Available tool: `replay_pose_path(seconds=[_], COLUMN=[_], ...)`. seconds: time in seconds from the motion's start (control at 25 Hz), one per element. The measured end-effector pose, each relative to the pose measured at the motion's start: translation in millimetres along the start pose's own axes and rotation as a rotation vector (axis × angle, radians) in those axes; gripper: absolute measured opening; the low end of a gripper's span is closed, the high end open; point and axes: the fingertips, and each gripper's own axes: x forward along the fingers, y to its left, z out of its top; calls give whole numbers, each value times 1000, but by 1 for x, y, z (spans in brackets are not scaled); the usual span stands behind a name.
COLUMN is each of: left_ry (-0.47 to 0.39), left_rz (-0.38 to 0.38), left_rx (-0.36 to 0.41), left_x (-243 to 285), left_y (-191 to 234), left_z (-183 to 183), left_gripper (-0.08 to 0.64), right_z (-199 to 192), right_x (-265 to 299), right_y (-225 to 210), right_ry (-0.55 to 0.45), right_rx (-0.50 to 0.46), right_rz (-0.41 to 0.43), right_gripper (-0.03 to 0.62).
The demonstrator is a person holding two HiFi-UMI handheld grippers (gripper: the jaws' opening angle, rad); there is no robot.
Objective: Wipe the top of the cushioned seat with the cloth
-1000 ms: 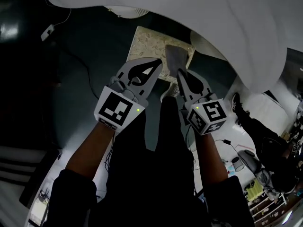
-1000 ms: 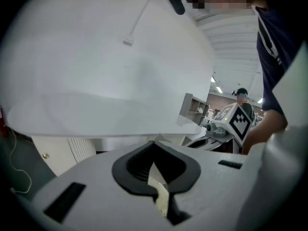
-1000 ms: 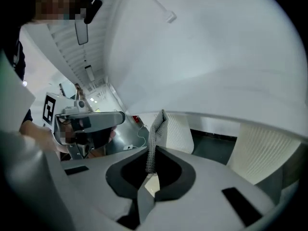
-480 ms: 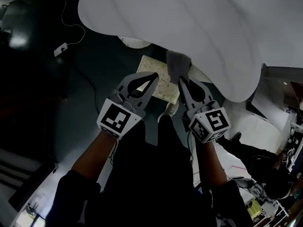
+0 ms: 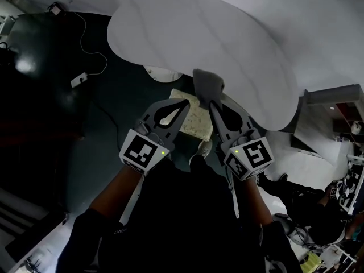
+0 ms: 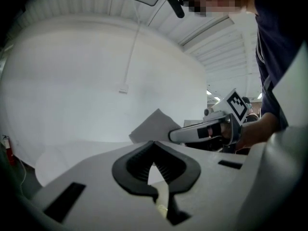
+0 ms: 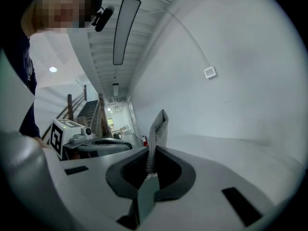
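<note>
Head view: the white cushioned seat (image 5: 216,33) fills the top. The right hand-held gripper (image 5: 211,104) pinches the grey cloth (image 5: 207,83) at the seat's lower edge. The left hand-held gripper (image 5: 186,102) is beside it, closed and empty, over a patterned mat (image 5: 196,118).
Left gripper view: the cloth is at centre.
Right gripper view: the seat surface spreads rightward.

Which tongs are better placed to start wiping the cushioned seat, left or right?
Right, most likely. The right tongs are shut on the cloth, with the cushioned seat below them. The left tongs are shut and hold nothing.
</note>
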Motion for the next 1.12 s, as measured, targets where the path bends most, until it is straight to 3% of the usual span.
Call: replay_pose_path(seconds=[0.36,1.12], left_ry=[-44,-61], left_rz=[-10,13], left_rx=[18,25], left_x=[-3,0], left_y=[5,25], left_z=[31,39], left_gripper=[8,8], right_z=[28,44], right_x=[-3,11], right_y=[7,8], right_ry=[-23,-39], right_rx=[-37,-69], right_rz=[-6,16], right_gripper=[32,32])
